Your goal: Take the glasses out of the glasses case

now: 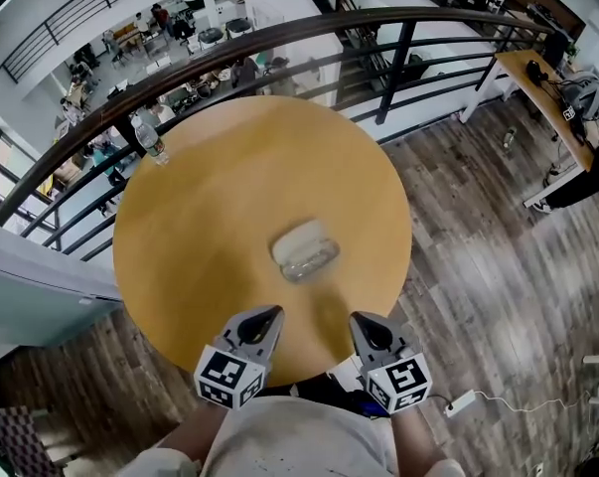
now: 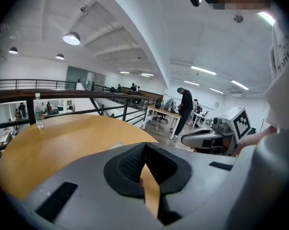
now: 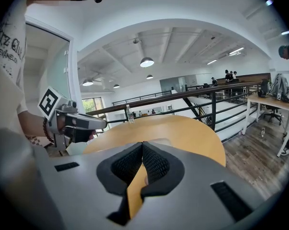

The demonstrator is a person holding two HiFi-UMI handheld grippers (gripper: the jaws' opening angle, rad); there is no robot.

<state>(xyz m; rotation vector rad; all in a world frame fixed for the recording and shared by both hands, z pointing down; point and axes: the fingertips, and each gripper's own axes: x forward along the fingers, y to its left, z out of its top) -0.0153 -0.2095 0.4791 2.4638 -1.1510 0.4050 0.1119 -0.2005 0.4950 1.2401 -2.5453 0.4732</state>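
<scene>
While the left gripper (image 1: 271,314) and right gripper (image 1: 363,319) are hovering at the near edge of the table (image 1: 200,217), the glasses case (image 1: 304,249) is lying mid-table, well apart from both.
Both are showing jaws pressed together, gripping nothing; arriving like that risks shoving the loose case across the smooth top; unless one gripper is pinning it, the whole case is likely lifting or tipping.

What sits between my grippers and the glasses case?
Nothing: the head view shows only bare tabletop between the left gripper, the right gripper and the glasses case.
</scene>
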